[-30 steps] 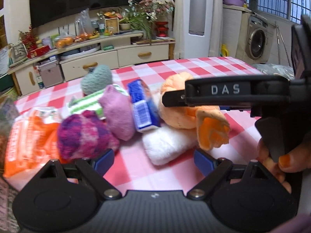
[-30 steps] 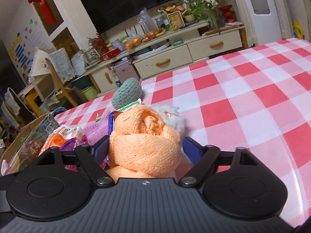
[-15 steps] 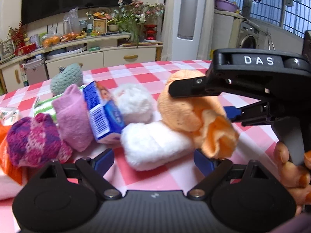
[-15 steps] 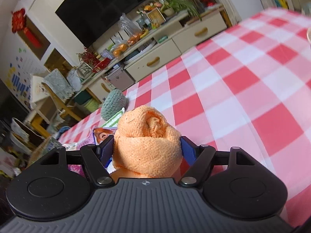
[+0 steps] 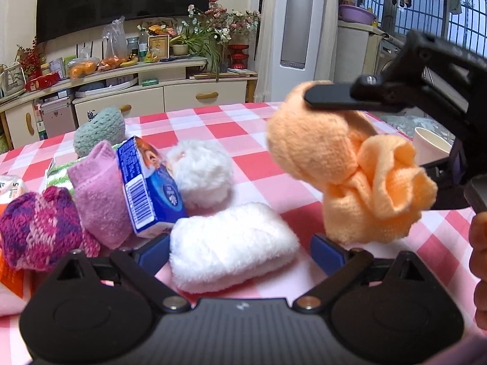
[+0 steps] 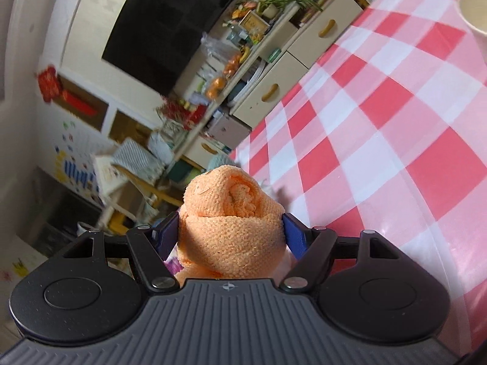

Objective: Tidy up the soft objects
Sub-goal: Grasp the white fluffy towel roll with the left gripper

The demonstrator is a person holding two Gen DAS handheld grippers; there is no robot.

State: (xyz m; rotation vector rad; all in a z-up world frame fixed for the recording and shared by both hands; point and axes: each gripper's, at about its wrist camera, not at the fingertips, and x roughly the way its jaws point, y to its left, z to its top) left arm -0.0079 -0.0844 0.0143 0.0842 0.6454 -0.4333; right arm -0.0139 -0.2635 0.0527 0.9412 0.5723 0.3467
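Note:
My right gripper [image 6: 229, 229] is shut on a rolled orange sock bundle [image 6: 228, 228], held tilted above the checked tablecloth [image 6: 395, 121]. From the left wrist view the same orange bundle [image 5: 344, 170] hangs at the right, with a black finger [image 5: 334, 99] of that gripper across its top. My left gripper [image 5: 239, 251] sits low over the table with its jaws opening. A white fluffy roll [image 5: 231, 246] lies between its blue pads, which do not press on it.
Left of the white roll lie a white fluffy ball [image 5: 201, 176], a blue box [image 5: 146, 188], a pink sock [image 5: 100, 194], a magenta knitted piece [image 5: 39, 231] and a teal knitted one [image 5: 100, 129]. A pale cup [image 5: 429, 149] stands at the right, and a hand [image 5: 479, 243] is at the edge.
The right gripper has rolled over and carried the orange bundle up and to the right. The left gripper has come closer to the white roll, and its pads stand wider.

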